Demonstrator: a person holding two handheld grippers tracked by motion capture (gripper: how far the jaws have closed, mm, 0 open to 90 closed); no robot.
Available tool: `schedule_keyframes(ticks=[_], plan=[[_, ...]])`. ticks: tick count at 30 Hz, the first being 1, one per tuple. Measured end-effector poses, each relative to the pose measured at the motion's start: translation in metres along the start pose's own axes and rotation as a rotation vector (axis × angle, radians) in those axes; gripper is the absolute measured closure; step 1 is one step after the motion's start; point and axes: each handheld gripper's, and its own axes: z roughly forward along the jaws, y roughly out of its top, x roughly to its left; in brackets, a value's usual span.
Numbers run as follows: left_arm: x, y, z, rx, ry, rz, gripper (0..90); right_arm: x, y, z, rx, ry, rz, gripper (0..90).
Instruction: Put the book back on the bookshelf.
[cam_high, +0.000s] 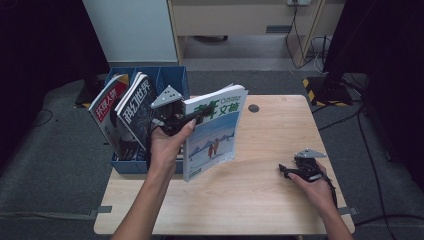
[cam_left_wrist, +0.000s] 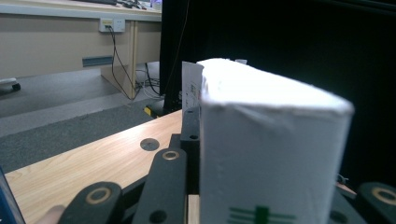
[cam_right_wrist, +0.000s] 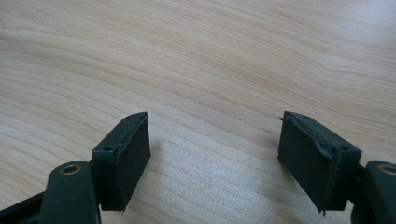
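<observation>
A thick magazine (cam_high: 212, 132) with a green title and a snowy cover picture stands upright over the table's left part, just right of the blue box. My left gripper (cam_high: 192, 116) is shut on its spine edge near the top. In the left gripper view the magazine's white page block (cam_left_wrist: 266, 140) sits between the black jaws, and the right jaw is mostly hidden behind it. My right gripper (cam_high: 286, 170) rests low over the wooden table (cam_high: 270, 130) at the right. Its pads (cam_right_wrist: 123, 154) stand wide apart, open, with only bare wood between them.
A blue file box (cam_high: 172, 80) stands at the table's left edge, holding a red-titled magazine (cam_high: 107, 107) and a dark one (cam_high: 137, 110) that lean left. A round cable hole (cam_high: 254, 108) lies near the far edge. Cables and black drapes surround the table.
</observation>
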Motion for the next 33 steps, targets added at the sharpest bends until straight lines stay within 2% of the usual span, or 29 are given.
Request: schedule_keyframes(ticks=[22,33], plan=[[0.006,0.014,-0.04,-0.053,0.031,-0.011,73.3,0.001,0.0,0.0,0.003,-0.008,-0.008,24.5],[0.014,0.016,-0.059,-0.075,0.068,-0.013,73.3,0.001,0.0,0.0,0.003,-0.008,-0.008,24.4]])
